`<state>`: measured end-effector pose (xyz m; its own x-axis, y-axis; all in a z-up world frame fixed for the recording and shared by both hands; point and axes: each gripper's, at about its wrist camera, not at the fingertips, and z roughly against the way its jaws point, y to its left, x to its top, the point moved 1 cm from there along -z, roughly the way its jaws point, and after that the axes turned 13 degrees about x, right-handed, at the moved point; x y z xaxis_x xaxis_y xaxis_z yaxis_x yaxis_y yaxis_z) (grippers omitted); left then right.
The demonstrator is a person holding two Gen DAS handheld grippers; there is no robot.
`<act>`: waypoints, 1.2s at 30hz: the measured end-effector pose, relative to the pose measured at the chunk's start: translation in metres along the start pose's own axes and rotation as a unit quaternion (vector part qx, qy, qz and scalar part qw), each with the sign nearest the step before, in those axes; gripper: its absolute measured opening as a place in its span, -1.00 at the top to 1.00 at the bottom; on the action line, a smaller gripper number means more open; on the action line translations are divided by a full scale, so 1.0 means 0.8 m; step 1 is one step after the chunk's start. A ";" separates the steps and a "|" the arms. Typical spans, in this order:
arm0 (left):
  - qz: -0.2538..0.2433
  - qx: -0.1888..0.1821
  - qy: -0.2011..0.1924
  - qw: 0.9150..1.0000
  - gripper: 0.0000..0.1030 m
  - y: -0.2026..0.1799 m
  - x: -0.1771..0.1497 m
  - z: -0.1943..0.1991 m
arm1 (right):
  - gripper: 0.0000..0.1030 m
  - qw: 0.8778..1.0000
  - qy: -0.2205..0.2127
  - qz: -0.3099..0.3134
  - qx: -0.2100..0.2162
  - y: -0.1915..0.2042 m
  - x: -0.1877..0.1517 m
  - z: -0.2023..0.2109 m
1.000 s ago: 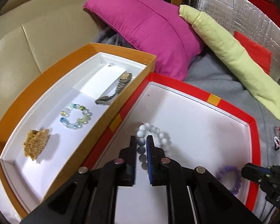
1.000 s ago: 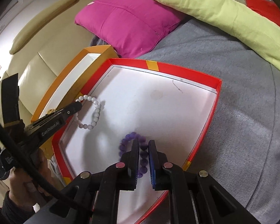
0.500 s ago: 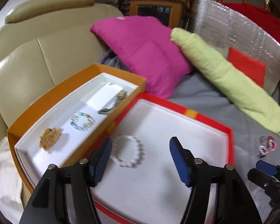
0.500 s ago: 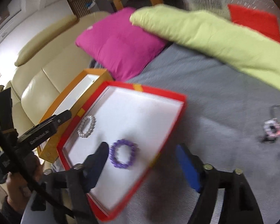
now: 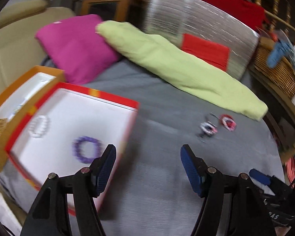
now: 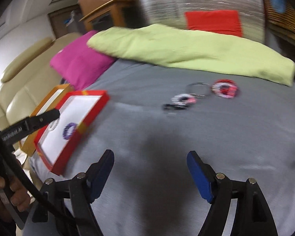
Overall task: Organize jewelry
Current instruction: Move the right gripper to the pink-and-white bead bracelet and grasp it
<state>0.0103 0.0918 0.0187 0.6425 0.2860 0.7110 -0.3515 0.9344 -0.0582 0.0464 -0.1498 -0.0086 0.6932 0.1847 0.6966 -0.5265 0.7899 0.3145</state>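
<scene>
Both tools are spread wide with nothing between the blue pads. The left black two-finger tool (image 5: 147,166) tilts downward, fingers well apart. Same for the right black two-finger tool (image 6: 150,169), also angled down and empty. The person's bare hand (image 6: 5,194) wraps the left tool's handle at the frame edge.
</scene>
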 end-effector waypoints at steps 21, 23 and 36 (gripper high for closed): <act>-0.055 -0.012 0.023 0.998 -0.34 -0.093 -0.034 -0.060 | -0.55 0.990 -0.068 -0.120 -0.022 -0.125 -0.014 0.046; -0.050 -0.018 0.029 0.998 -0.34 -0.093 -0.033 -0.062 | -0.54 0.989 -0.068 -0.130 -0.020 -0.135 0.000 0.043; -0.021 -0.043 0.051 0.998 -0.34 -0.085 -0.025 -0.073 | 0.16 0.977 0.017 -0.196 -0.086 -0.228 0.128 -0.075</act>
<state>0.0611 0.0348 -0.0327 0.7224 0.2623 0.6398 -0.2662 0.9595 -0.0927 0.2425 -0.2398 -0.0331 0.8427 -0.1353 0.5211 -0.1286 0.8893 0.4388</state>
